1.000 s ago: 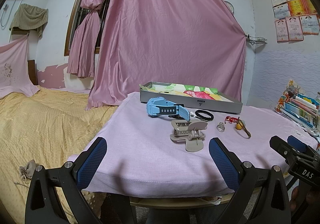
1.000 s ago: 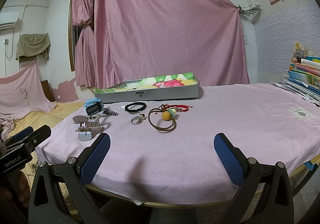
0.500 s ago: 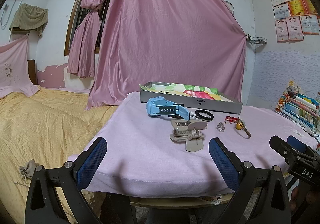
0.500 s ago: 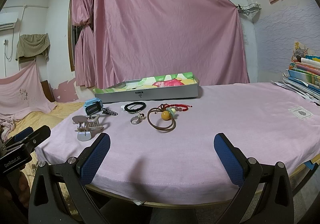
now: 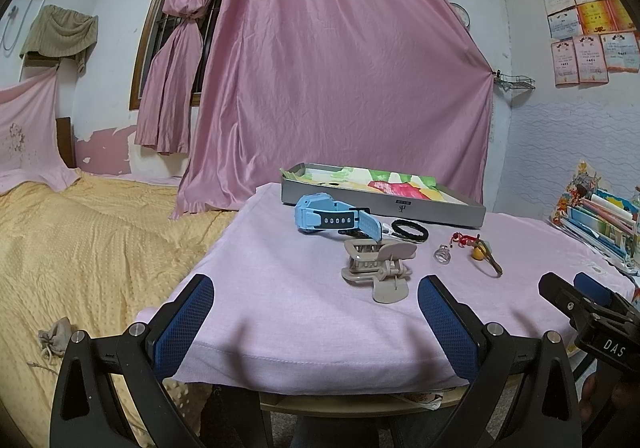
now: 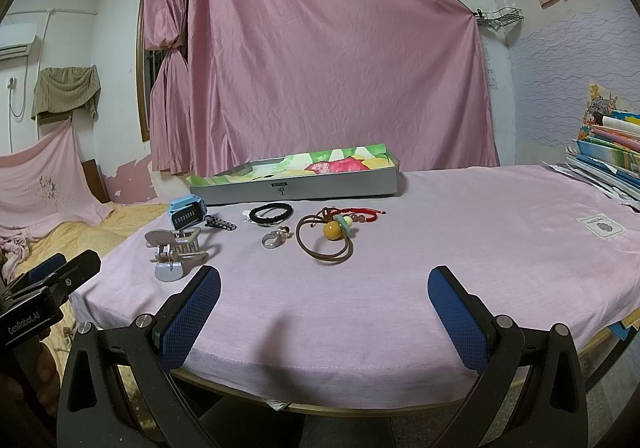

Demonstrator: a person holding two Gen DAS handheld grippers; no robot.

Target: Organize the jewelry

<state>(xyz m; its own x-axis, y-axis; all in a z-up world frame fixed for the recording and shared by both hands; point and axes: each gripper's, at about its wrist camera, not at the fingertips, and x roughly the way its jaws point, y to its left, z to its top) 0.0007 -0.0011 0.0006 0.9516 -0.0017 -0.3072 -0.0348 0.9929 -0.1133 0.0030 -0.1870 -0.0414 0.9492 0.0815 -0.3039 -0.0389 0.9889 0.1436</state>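
On the pink tablecloth lie a blue watch [image 5: 334,218], a beige hair claw [image 5: 378,264], a black braided bracelet [image 6: 271,213], a silver ring [image 6: 274,239], a brown cord necklace with a yellow bead [image 6: 326,238] and a red string bracelet [image 6: 360,213]. Behind them sits a grey shallow box [image 6: 296,190] lined with colourful paper. My left gripper [image 5: 316,322] is open and empty at the table's left front edge, short of the hair claw. My right gripper [image 6: 324,316] is open and empty at the front edge, short of the necklace.
A bed with a yellow cover [image 5: 80,248] lies left of the table. A stack of books and papers [image 6: 608,164] sits at the table's right. Pink curtains [image 6: 320,68] hang behind. A white label [image 6: 602,226] lies on the cloth.
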